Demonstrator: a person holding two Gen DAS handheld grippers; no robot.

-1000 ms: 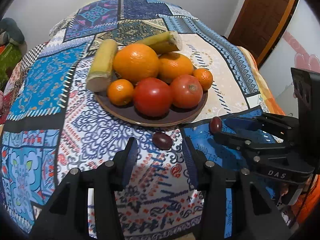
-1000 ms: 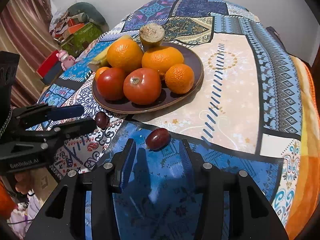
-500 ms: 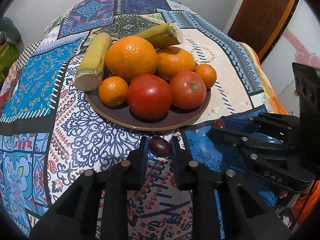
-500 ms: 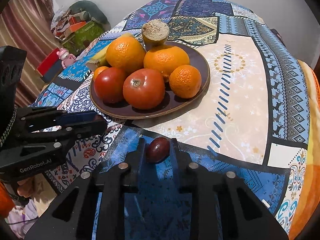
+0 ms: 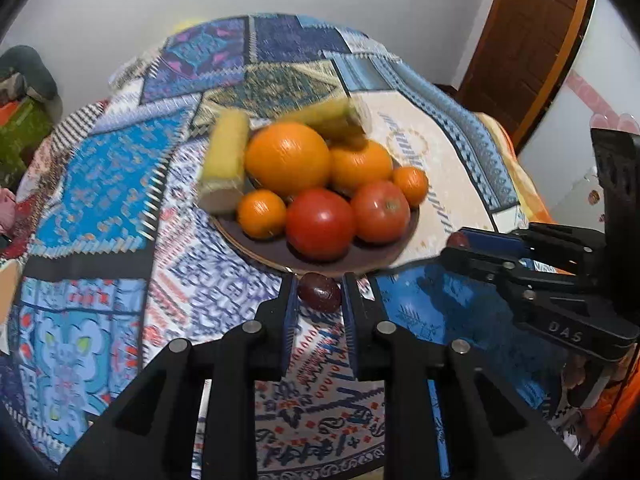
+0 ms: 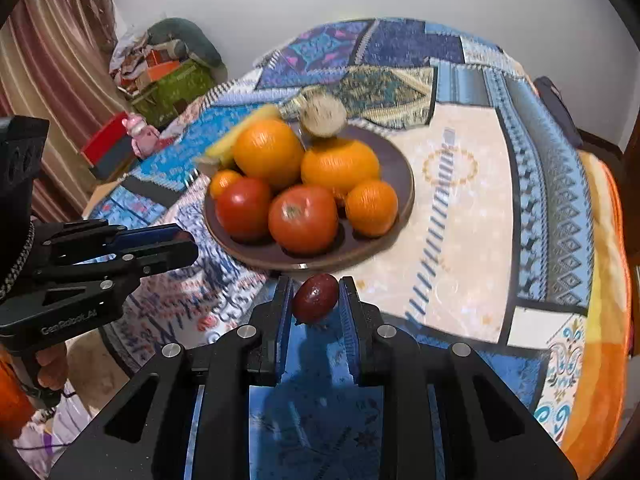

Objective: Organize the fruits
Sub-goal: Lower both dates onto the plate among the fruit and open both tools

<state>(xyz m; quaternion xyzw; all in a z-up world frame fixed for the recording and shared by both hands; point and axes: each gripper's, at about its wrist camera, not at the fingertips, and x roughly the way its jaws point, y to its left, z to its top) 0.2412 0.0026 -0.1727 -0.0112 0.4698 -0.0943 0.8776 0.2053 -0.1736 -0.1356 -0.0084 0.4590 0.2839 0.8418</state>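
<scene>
A brown plate [image 5: 280,256] [image 6: 396,160] on the patterned tablecloth holds oranges, two tomatoes [image 5: 320,224] [image 6: 303,218], small tangerines and two yellow-green stalk pieces. My left gripper [image 5: 319,294] is shut on a dark red date [image 5: 319,293], held just above the cloth at the plate's near rim. My right gripper [image 6: 315,298] is shut on a second dark red date [image 6: 315,298], also lifted near the plate's front edge. Each gripper shows from the side in the other's view: right gripper [image 5: 458,245], left gripper [image 6: 188,242].
The round table's cloth [image 6: 472,216] stretches right of the plate. A wooden door [image 5: 528,36] stands at the right. Boxes, a pink toy [image 6: 138,136] and a striped curtain [image 6: 48,80] lie left of the table. A hand [image 6: 52,364] grips the left tool.
Both grippers closed from open onto the two dates on the cloth, then lifted them slightly. The plate and its fruit stayed put.
</scene>
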